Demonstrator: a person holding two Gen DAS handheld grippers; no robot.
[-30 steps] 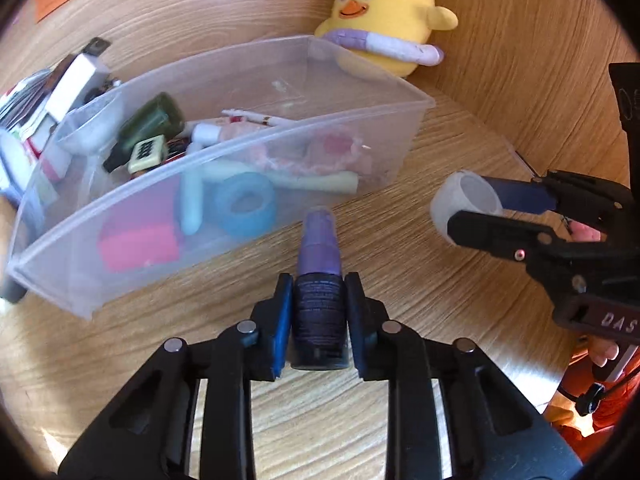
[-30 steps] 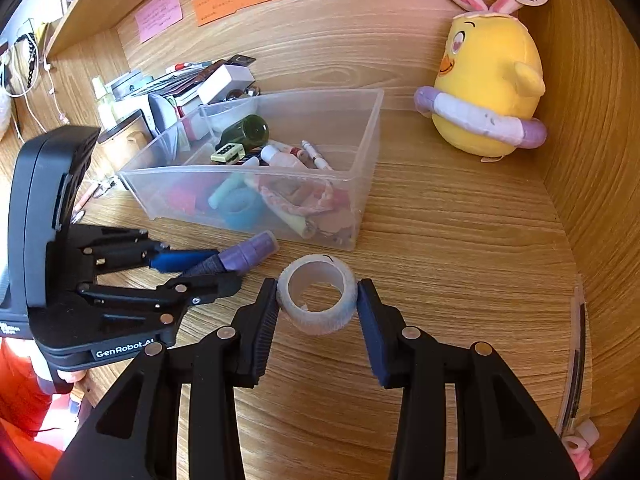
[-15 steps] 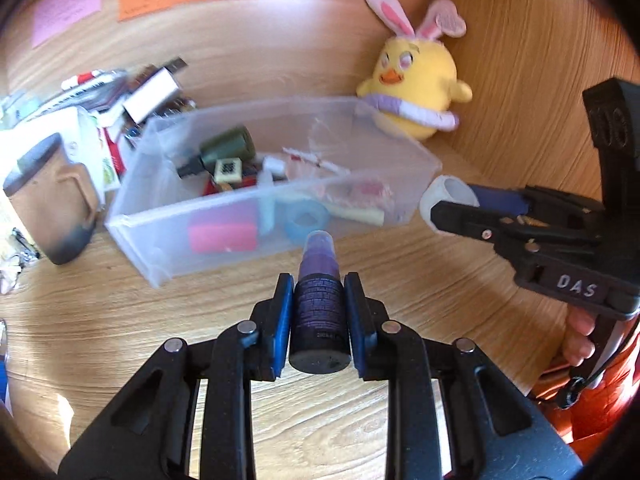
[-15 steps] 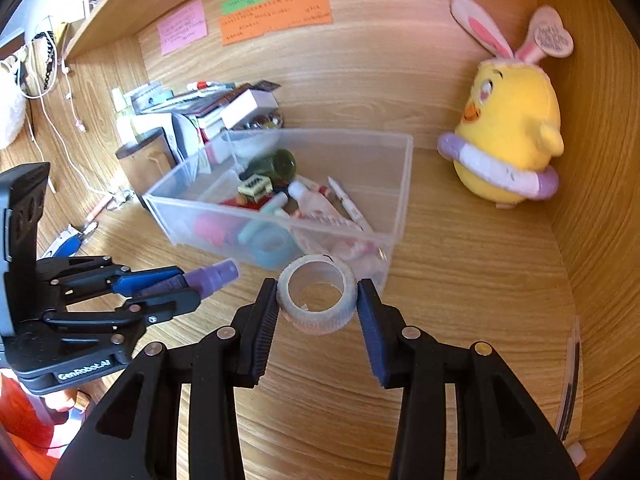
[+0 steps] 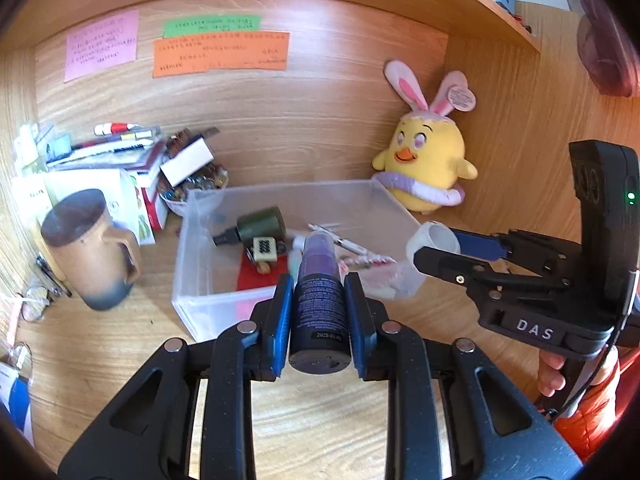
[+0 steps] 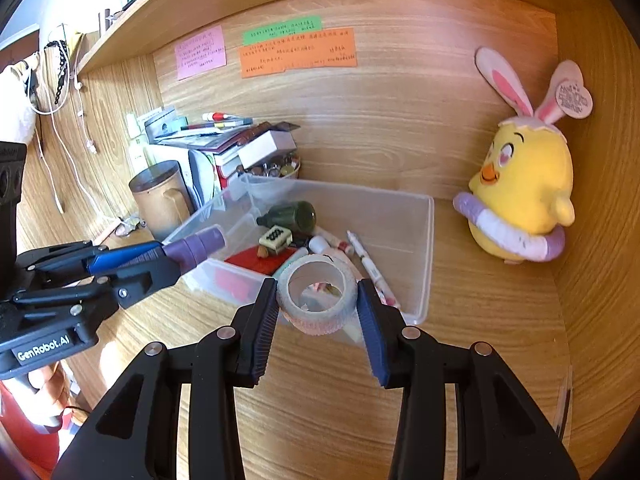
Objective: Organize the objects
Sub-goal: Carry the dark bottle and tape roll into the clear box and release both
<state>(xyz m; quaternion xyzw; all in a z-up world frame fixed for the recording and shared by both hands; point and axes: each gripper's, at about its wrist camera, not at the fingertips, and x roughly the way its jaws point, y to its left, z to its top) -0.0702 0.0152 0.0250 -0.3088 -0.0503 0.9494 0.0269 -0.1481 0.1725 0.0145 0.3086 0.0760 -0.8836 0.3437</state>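
My left gripper point(image 5: 319, 292) is shut on a purple spray bottle point(image 5: 318, 308), cap pointing forward, held above the desk in front of the clear plastic bin point(image 5: 200, 300). My right gripper point(image 6: 317, 300) is shut on a white tape roll point(image 6: 317, 312), held above the bin's near right corner point(image 6: 416, 312). The bottle also shows in the right wrist view point(image 6: 196, 246), and the tape roll in the left wrist view point(image 5: 432, 238). The bin holds a dark green bottle point(image 6: 292, 216), a red block, pens and small items.
A yellow plush chick point(image 6: 520, 204) sits in the right back corner. A brown mug point(image 5: 88, 248) stands left of the bin. Stacked books and boxes point(image 5: 132, 160) fill the back left. Sticky notes point(image 5: 220, 52) hang on the back wall.
Both grippers have risen and pulled back from the bin with their objects still held. The bin now appears lower and farther, and the back wall and shelf have come into view.
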